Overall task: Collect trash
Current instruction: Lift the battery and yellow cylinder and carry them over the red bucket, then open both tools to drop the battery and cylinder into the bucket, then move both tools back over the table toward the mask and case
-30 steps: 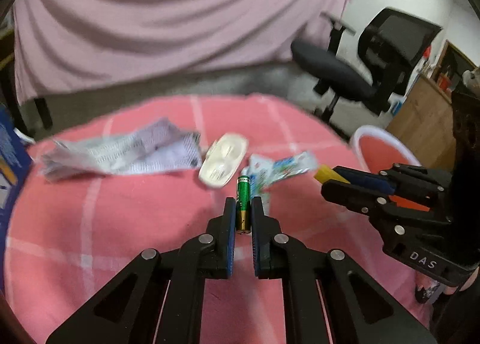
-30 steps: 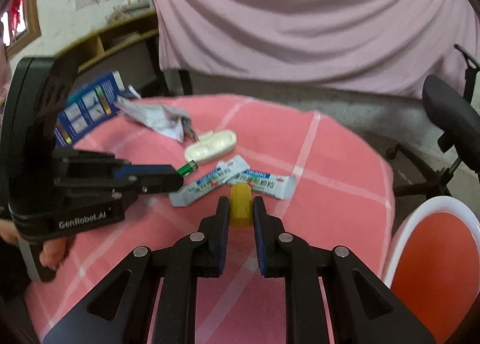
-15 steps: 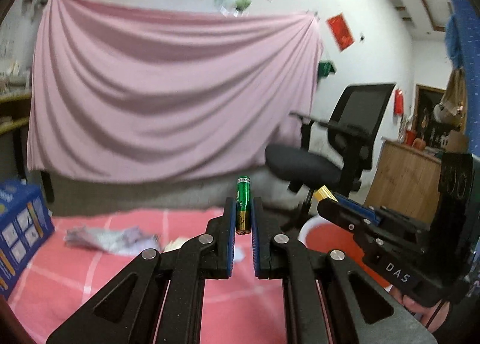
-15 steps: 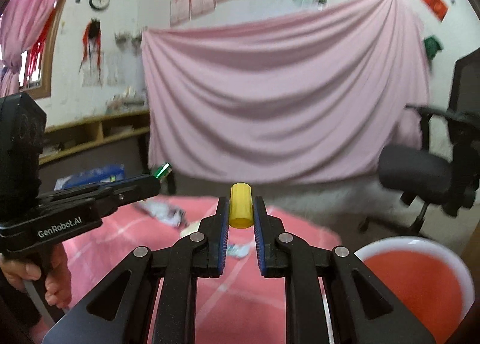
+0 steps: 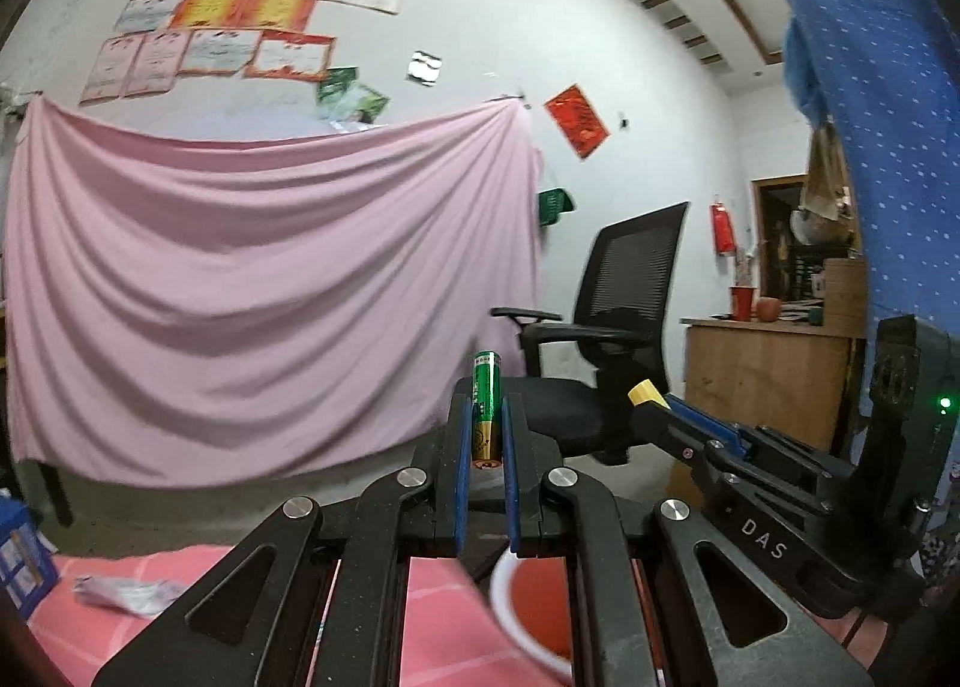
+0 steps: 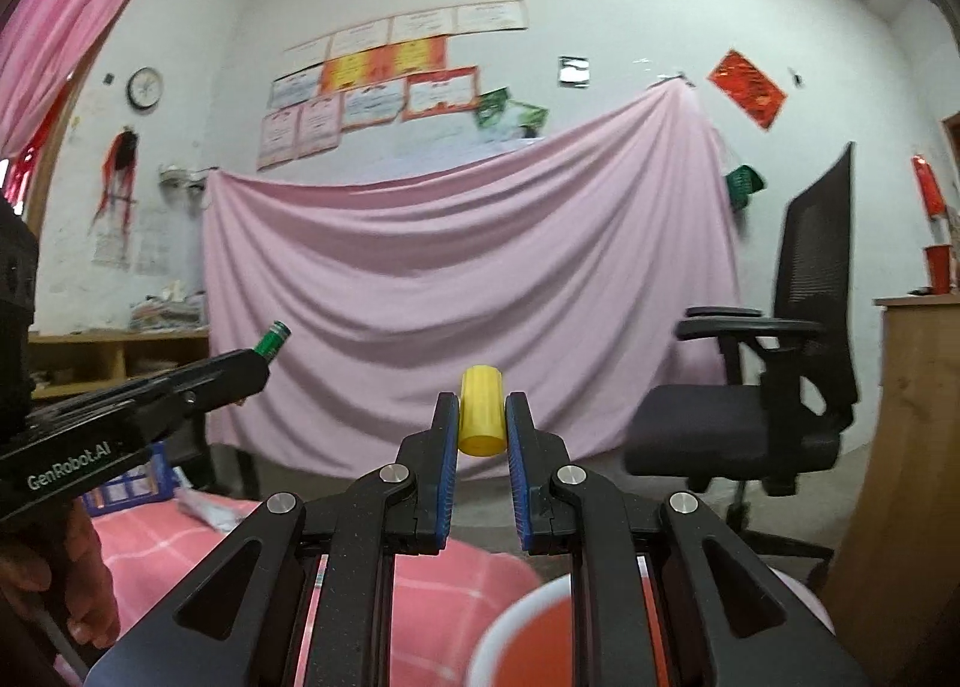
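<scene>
Biggest change: both views have swung up off the pink checked tabletop (image 5: 180, 567). A second ago it filled both frames. Now it is a strip along the bottom, and the pink draped wall cloth (image 5: 270, 297) and black mesh office chair (image 5: 630, 291) fill the middle.

The red bin with a white rim (image 6: 528, 609) has come to sit at the bottom edge, right of centre in each view, directly under the fingers. Judgement: both pieces are lifted clear and nearly over the bin; release comes next.

Left gripper (image 5: 485, 435): fingers clamped on the green-and-gold cylindrical battery (image 5: 486, 387), upright, lower centre of frame.

Right gripper (image 6: 481, 435): fingers clamped on the small yellow plastic cylinder (image 6: 480, 417), lower centre.

Crumpled printed paper (image 5: 126, 591) is left on the tabletop, lower left; still to be collected.
</scene>
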A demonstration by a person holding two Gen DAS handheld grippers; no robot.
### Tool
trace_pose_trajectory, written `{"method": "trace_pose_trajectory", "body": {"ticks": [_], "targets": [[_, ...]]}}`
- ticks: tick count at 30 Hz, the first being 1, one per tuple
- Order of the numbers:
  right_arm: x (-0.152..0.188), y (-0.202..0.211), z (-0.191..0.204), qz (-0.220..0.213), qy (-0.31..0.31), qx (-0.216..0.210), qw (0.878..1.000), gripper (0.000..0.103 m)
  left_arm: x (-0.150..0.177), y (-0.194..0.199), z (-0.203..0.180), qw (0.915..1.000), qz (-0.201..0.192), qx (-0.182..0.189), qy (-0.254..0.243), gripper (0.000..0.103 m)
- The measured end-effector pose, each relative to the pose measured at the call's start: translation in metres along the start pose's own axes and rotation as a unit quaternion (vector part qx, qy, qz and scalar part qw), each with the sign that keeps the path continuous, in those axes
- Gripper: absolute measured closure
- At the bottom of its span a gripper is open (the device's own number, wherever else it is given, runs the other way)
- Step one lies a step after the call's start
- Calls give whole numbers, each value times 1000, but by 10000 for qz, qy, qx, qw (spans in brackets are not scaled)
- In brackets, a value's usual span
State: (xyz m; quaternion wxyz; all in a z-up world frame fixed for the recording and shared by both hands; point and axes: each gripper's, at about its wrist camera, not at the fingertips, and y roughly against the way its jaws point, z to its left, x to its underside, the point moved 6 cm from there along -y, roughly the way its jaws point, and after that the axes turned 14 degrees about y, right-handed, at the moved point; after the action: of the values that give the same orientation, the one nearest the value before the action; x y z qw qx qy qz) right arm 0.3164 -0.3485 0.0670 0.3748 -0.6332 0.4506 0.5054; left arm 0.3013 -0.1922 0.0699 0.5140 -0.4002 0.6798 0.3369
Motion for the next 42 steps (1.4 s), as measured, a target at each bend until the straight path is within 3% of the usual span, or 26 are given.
{"method": "trace_pose_trajectory", "body": {"ticks": [10,19,25,32,35,39,42], "targets": [[26,14,-60,458,-378,471,9971,89,22,-38,-48,9981,426,396,-205,96],[50,2,-73,1071,-595,567,9908,89,58,-69,-61,9923,1151,452,-7,96],[60,-4,-76,1351,-688,533,9870,89,74,-88,-56,9828,1760,449,344,96],[71,-9,-78,1653,-778,516,9818,87,90,-105,-52,9659,2457,445,687,96],[73,-9,-79,1704,-815,536,9805,72,91,-106,-49,9628,2558,412,767,96],[72,-9,-80,1737,-789,568,9800,72,87,-105,-44,9608,2599,358,900,94],[69,-10,-80,1722,-812,583,9800,70,83,-99,-35,9618,2533,288,1000,85]]}}
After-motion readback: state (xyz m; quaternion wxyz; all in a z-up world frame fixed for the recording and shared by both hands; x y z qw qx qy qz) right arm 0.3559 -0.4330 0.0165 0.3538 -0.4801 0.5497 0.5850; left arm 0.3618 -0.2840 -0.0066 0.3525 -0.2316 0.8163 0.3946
